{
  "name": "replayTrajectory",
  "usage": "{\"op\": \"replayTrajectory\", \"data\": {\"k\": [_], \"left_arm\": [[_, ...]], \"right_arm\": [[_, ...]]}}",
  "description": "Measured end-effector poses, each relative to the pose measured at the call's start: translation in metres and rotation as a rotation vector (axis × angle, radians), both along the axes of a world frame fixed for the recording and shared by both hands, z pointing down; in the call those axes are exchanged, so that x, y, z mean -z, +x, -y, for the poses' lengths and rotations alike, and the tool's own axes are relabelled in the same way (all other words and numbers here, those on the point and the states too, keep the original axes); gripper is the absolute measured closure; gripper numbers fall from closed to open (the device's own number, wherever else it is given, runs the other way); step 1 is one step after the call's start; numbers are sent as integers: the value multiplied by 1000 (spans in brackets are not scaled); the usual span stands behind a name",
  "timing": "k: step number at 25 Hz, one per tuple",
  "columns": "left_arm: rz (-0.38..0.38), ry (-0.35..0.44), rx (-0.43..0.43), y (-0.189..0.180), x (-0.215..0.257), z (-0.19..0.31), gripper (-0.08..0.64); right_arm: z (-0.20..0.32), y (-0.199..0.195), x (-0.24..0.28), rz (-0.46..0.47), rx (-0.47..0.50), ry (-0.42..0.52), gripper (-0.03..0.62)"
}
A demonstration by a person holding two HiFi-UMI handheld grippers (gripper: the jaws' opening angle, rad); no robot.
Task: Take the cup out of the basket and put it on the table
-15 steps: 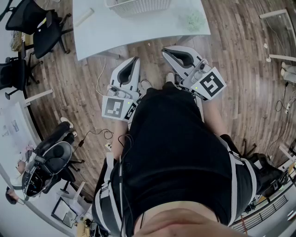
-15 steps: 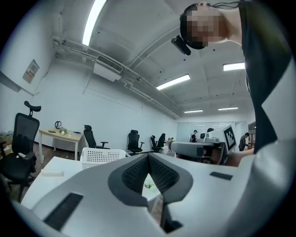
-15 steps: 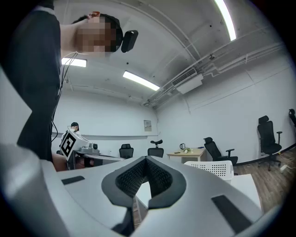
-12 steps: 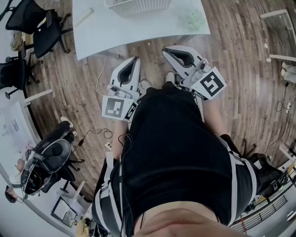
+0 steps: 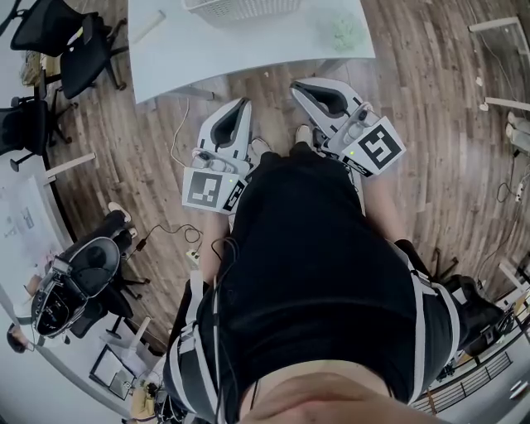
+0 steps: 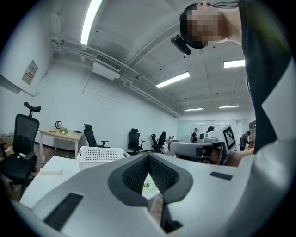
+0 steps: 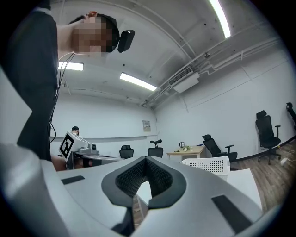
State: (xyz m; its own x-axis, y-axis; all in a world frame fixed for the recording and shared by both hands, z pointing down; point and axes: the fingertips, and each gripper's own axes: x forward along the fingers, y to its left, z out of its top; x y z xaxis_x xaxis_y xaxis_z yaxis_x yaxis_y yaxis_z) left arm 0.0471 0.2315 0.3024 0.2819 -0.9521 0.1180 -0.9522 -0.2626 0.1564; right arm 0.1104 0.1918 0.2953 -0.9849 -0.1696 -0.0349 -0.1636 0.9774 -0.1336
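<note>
Office, swivel chairs (image 6: pixel 24 132), desk (image 6: pixel 60 134), ceiling strip lights (image 6: pixel 173 79)

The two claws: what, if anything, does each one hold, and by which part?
Nothing is held: the left claw and the right claw are both shut and empty.

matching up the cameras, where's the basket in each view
Head view: basket at the top edge, near the middle, cut off by the frame.
Left gripper view: basket left of centre, below mid-height.
Right gripper view: basket right of centre, below mid-height.
Shared landmark: the white table it stands on, also seen at and.
</note>
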Motion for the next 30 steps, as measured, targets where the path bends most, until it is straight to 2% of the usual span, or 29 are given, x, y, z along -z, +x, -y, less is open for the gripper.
{"op": "replayTrajectory", "data": {"k": [16,23,30], "left_arm": [[31,16,91,19,-3,16,538],[35,18,110,17,-5,20,538],[51,21,81,-9,-7,42,538]], "right_arm": [[37,49,-18,-19,4,0,574],[40,41,-19,-35,30,17,574],[51,14,-23,-64,19,23,574]]}}
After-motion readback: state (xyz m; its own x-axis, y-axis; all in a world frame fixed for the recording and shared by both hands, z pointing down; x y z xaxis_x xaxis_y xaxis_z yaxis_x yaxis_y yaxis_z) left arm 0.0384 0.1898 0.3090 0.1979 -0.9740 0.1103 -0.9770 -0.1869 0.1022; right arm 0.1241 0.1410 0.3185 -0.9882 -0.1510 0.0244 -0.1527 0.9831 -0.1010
